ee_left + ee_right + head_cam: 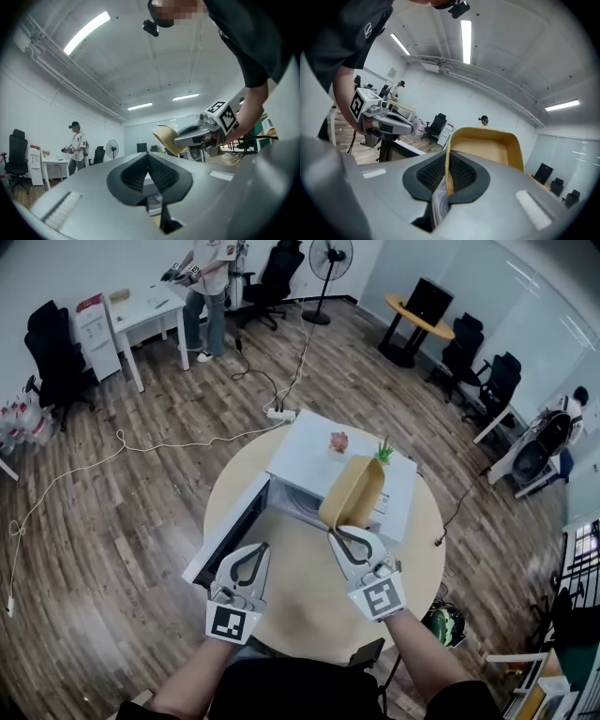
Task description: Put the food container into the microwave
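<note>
two handheld grippers hover above a round tan table in an open-plan office, in front of a white microwave whose door stands swung out to the left. the right gripper pinches the near rim of the yellow food container, which is held up on edge just in front of the microwave's open cavity, not inside it. in the right gripper view that gripper has its two dark ribbed pads clamped on the container's thin wall, the hollow side facing right. the left gripper sits beside it on the left, near the open door, its jaws pressed together with nothing between them; the left gripper view shows its pads meeting at the tips, and the container in the other gripper off to the right. the right gripper view also catches the left gripper at the left of the frame. a small pink object and a green sprig sit on the microwave's top. behind, on the wood-plank floor, lie a white power strip and its cables; a person stands at a white desk, with a standing fan further along.
</note>
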{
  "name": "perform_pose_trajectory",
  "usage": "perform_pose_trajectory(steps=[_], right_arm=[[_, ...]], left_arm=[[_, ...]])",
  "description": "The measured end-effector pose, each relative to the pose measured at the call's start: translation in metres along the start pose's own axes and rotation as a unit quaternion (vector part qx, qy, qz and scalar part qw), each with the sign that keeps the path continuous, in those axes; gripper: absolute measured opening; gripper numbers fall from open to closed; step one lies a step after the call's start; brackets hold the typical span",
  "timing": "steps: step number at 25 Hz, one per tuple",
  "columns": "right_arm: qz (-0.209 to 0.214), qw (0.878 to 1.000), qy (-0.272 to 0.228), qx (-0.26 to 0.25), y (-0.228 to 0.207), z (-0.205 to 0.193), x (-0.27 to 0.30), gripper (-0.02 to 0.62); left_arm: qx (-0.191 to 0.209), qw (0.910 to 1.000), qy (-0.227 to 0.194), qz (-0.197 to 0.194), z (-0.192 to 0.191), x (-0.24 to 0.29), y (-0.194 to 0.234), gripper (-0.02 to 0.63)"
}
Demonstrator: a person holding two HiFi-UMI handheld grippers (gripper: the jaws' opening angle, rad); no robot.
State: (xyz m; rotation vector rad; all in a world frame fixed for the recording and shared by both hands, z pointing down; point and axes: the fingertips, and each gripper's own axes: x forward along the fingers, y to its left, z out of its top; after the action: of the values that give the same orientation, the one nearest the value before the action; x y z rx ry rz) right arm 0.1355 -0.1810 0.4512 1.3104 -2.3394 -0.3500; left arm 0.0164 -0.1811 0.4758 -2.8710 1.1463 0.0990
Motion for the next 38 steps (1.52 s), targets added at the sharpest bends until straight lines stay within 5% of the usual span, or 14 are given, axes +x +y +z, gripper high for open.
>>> perform_pose_trajectory(steps=[6, 16, 22, 30, 38], right_arm=[[0.085, 0.995, 0.022, -0.037, 0.041, -0.027, 0.039, 0.021], [0.208, 0.969, 0.091, -0.094, 0.095, -0.094, 0.069, 0.021], [0.252, 0.956, 0.123, -0.089, 0.12, -0.132, 0.073, 0.021], [0.272, 0.94, 0.191, -0.081, 0.126, -0.203, 0.081, 0.021], [0.235, 0.939, 0.237, -0.088, 0.086, -0.25, 0.115, 0.021]], left_arm=[[-0.011, 0.9997, 0.018, 0.009, -0.018, -0.012, 0.006, -0.003], [-0.024, 0.9985, 0.047, 0.013, -0.045, -0.019, 0.009, -0.002], [0.031, 0.9995, 0.0, -0.009, -0.037, -0.013, 0.004, -0.003], [0.042, 0.9989, -0.006, -0.019, -0.045, -0.015, 0.0, -0.003], [0.025, 0.9996, 0.005, -0.015, -0.066, -0.018, 0.003, -0.003]])
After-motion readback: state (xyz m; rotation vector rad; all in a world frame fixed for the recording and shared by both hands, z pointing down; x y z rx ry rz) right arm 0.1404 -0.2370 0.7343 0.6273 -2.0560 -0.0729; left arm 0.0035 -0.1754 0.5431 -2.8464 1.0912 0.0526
